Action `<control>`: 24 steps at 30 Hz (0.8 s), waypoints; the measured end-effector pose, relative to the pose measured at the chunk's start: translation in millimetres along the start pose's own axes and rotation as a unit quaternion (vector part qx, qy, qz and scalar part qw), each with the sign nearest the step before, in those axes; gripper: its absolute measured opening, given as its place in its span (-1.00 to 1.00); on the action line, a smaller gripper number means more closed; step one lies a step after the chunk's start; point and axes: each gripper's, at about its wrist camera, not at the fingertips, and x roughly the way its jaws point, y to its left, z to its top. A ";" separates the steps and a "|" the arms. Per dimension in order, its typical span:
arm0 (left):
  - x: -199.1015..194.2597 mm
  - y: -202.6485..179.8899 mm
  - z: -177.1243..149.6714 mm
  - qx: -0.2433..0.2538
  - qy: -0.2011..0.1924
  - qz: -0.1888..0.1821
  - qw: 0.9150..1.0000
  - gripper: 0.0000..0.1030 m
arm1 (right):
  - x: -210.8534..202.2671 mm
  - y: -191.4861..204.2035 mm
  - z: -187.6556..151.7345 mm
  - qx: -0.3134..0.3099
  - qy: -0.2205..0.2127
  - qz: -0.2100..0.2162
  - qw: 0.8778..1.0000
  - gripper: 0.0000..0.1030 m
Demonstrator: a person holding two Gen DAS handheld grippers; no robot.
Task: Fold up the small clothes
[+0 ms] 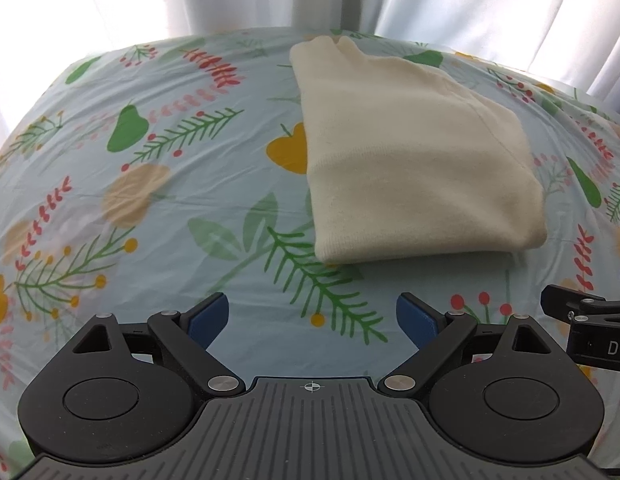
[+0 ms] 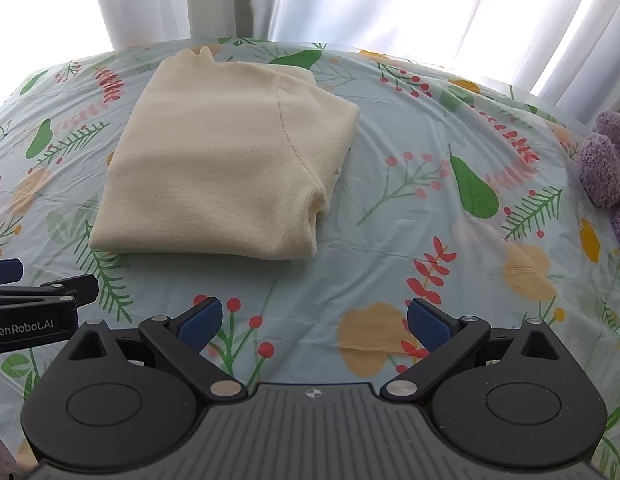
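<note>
A cream knit sweater point(image 1: 410, 152) lies folded into a compact rectangle on the floral tablecloth point(image 1: 150, 200). In the right wrist view the same sweater point(image 2: 226, 160) sits left of centre, a sleeve seam showing on top. My left gripper point(image 1: 312, 320) is open, its blue pads spread wide and empty, a short way in front of the sweater's near edge. My right gripper point(image 2: 314, 326) is also open and empty, nearer than the sweater and to its right. Part of the right gripper point(image 1: 590, 328) shows at the edge of the left view, and part of the left gripper point(image 2: 34, 304) shows in the right view.
A fuzzy purple garment point(image 2: 608, 164) lies at the far right of the table. White curtains point(image 2: 350, 0) hang behind the table's far edge. The tablecloth point(image 2: 450, 240) is bare to the sweater's left and right.
</note>
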 end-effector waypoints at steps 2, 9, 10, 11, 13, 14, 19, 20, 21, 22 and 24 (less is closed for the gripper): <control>0.3 0.0 0.8 -0.001 0.000 0.000 1.000 0.84 | 0.2 0.5 0.3 -0.001 0.001 -0.001 1.000 0.92; 1.2 0.5 2.0 0.000 0.002 -0.003 1.000 0.84 | 0.3 -0.8 0.8 -0.002 0.000 0.001 1.000 0.92; 1.4 0.6 2.2 0.000 0.003 -0.004 1.000 0.84 | 0.2 -1.2 0.8 -0.003 0.000 0.002 1.000 0.92; 1.6 0.5 2.3 0.000 0.004 -0.004 1.000 0.84 | 0.4 -1.4 1.0 -0.003 0.000 0.002 1.000 0.92; 2.0 -1.2 2.0 0.000 0.005 -0.004 1.000 0.84 | 0.4 -1.2 1.1 -0.003 0.000 0.002 1.000 0.92; 2.1 -1.0 2.0 0.000 0.006 -0.005 1.000 0.84 | 0.1 -0.7 1.1 -0.004 0.000 0.002 1.000 0.92; 1.7 -2.1 1.2 -0.004 0.006 -0.006 1.000 0.84 | -0.6 0.3 0.7 -0.004 -0.001 0.002 1.000 0.92; 1.7 -1.9 1.2 -0.004 0.006 -0.006 1.000 0.84 | -0.4 0.0 0.7 -0.005 -0.001 0.002 1.000 0.92; 1.6 -1.6 1.2 -0.004 0.006 -0.005 1.000 0.84 | -0.6 0.2 0.8 -0.005 -0.001 0.002 1.000 0.92; 1.7 -1.3 1.3 -0.003 0.006 -0.006 1.000 0.84 | -0.8 0.3 0.7 -0.006 -0.002 0.002 1.000 0.92; 1.1 -1.2 1.1 -0.004 0.006 -0.006 1.000 0.84 | -1.6 1.1 0.5 -0.006 -0.002 0.001 1.000 0.92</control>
